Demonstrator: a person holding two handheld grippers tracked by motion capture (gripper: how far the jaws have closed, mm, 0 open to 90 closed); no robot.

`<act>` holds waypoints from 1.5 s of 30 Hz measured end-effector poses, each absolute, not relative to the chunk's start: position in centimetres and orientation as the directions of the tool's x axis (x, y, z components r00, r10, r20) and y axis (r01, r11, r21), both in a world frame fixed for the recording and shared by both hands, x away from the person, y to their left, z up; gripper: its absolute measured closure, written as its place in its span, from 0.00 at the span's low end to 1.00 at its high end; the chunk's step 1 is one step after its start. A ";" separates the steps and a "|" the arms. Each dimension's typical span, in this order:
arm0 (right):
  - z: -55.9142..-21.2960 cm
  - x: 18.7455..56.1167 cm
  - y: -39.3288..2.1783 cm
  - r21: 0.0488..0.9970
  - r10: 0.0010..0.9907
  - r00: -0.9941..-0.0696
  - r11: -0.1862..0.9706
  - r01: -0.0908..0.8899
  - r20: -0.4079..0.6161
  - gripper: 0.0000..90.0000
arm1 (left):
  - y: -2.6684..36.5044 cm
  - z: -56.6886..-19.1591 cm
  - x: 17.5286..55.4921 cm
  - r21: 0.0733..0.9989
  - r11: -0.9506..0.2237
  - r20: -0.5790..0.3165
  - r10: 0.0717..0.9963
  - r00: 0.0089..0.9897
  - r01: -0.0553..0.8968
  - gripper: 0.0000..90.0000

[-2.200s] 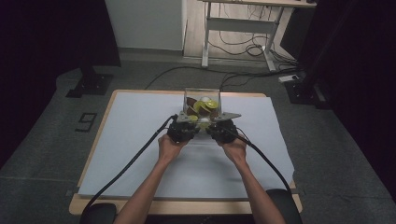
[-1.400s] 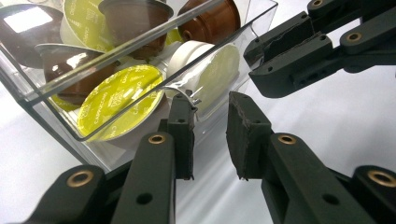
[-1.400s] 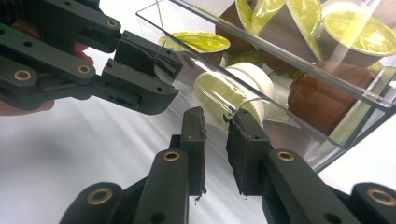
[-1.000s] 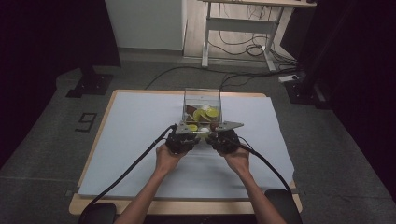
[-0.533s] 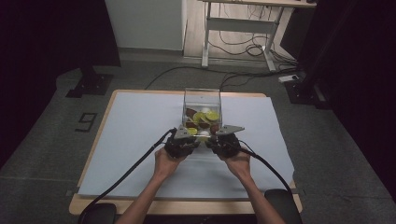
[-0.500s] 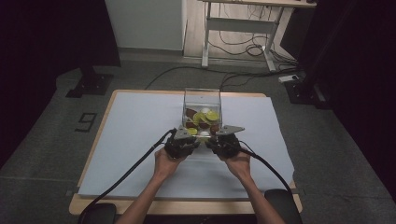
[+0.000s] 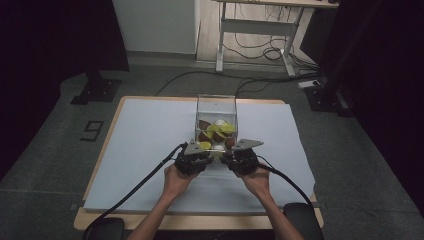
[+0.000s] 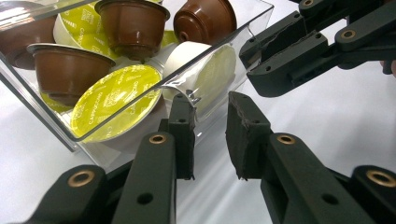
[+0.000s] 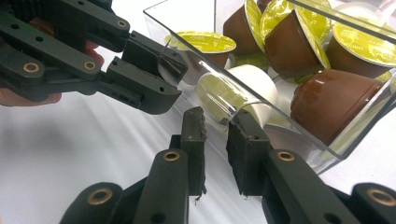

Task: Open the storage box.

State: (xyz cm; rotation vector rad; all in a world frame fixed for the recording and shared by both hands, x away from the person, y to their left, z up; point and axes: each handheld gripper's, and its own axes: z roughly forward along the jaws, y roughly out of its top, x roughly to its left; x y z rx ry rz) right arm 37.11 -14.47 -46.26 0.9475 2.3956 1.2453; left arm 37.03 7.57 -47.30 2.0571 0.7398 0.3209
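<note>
A clear plastic box [image 7: 216, 106] holds several brown, white and yellow-lidded coffee capsules [image 7: 218, 132]. It sits mid-table on the white sheet, with its near side raised and tilted. My left gripper [image 8: 210, 106] is shut on the box's near left corner wall [image 8: 187, 93]. The right gripper view shows that same left gripper [image 9: 163, 69] pinching the clear wall. My right gripper [image 9: 215, 119] is shut on the near right corner [image 9: 243, 109], and it appears in the left gripper view as the right gripper [image 8: 262, 60] beside the box. From above, both hands sit close together at the box's near side.
A white sheet [image 7: 140, 145] covers the wooden table, whose front edge [image 7: 200, 222] lies close to the forearms. Black cables [image 7: 135, 187] trail from both grippers toward the person. A desk frame and floor cables [image 7: 255, 47] stand beyond the table.
Both hands and the box have come a little closer to the person than two seconds ago. Over the last half second nothing visibly moves.
</note>
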 end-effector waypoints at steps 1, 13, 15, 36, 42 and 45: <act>-46.3 37.0 -14.5 0.807 0.662 -0.748 0.415 0.421 0.049 0.84 | 7.6 -47.3 36.8 0.826 -0.414 -0.057 0.614 0.788 0.382 0.80; -46.2 35.8 -14.4 0.803 0.653 -0.756 0.433 0.410 0.034 0.84 | 7.6 -47.3 35.5 0.821 -0.429 -0.042 0.611 0.791 0.376 0.80; -46.2 35.4 -14.4 0.803 0.651 -0.759 0.435 0.408 0.033 0.84 | 7.6 -47.3 35.2 0.821 -0.428 -0.044 0.611 0.790 0.377 0.80; -46.2 33.2 -14.9 0.801 0.635 -0.772 0.444 0.402 0.035 0.84 | 7.5 -47.5 32.8 0.828 -0.429 -0.044 0.593 0.804 0.361 0.81; -46.3 32.8 -15.1 0.801 0.636 -0.771 0.445 0.402 0.033 0.84 | 7.3 -47.5 32.4 0.828 -0.434 -0.037 0.590 0.806 0.356 0.81; -46.3 32.8 -15.1 0.798 0.632 -0.774 0.449 0.403 0.035 0.84 | 7.4 -47.6 32.4 0.824 -0.442 -0.033 0.586 0.809 0.354 0.82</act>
